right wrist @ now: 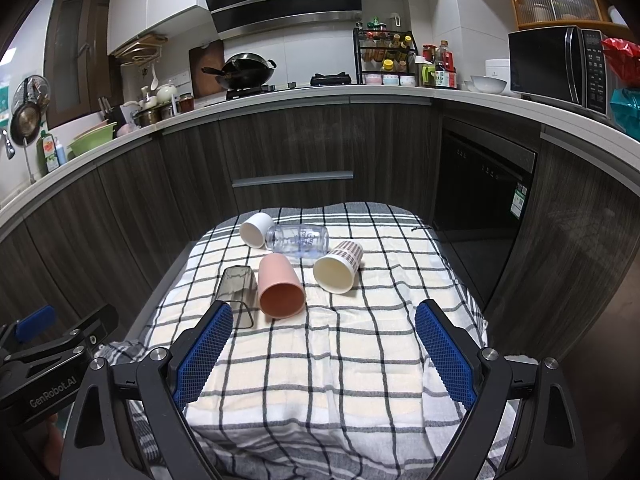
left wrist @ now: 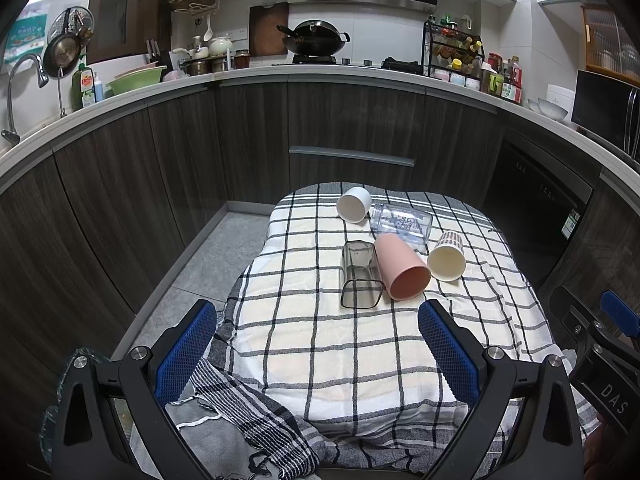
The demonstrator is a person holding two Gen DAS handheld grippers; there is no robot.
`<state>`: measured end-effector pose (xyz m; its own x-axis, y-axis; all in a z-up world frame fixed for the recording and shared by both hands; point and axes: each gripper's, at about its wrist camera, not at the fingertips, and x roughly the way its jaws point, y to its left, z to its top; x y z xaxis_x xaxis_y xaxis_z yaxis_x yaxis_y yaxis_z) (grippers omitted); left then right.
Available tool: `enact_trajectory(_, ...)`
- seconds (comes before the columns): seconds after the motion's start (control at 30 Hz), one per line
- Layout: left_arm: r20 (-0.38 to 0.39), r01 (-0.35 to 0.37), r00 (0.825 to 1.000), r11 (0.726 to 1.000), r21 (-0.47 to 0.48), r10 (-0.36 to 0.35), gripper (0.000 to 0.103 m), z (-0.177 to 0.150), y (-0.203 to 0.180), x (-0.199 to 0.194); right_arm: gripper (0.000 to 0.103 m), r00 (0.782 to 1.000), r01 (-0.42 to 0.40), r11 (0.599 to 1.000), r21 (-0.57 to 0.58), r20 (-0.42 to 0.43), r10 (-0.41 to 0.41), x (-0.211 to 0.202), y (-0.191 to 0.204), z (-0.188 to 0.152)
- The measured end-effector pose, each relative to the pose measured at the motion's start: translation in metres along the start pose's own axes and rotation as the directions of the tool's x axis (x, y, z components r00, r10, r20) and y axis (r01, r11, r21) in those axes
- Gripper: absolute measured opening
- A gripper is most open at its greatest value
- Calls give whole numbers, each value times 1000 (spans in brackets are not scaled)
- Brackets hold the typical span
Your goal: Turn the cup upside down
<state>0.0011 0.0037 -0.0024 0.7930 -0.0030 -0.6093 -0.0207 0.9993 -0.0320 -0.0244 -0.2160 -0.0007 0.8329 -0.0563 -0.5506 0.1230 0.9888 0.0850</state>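
Several cups lie on their sides on a checked cloth (left wrist: 360, 344) (right wrist: 340, 360): a pink cup (left wrist: 402, 267) (right wrist: 279, 286), a smoky square glass cup (left wrist: 360, 274) (right wrist: 237, 290), a plaid paper cup (left wrist: 447, 257) (right wrist: 338, 266), a white cup (left wrist: 353, 204) (right wrist: 256, 229) and a clear bottle (left wrist: 401, 223) (right wrist: 298, 240). My left gripper (left wrist: 318, 344) is open and empty, held near the cloth's front, short of the cups. My right gripper (right wrist: 324, 346) is open and empty, also short of the cups.
The cloth covers a small table in a kitchen. Dark cabinets and a countertop (left wrist: 256, 74) curve behind it, with a wok (left wrist: 314, 38), a spice rack (right wrist: 386, 56) and a microwave (right wrist: 558, 66). A dishwasher front (right wrist: 480, 204) stands to the right. Tiled floor (left wrist: 208, 264) lies to the left.
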Motion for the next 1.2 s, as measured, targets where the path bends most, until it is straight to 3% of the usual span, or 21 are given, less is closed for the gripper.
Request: enact_trajectory(1.2,-11,1,1000,1000,0,-1,103,-7,-4,7,93,1000,-3,1000,6,-6,3,1,-1,0)
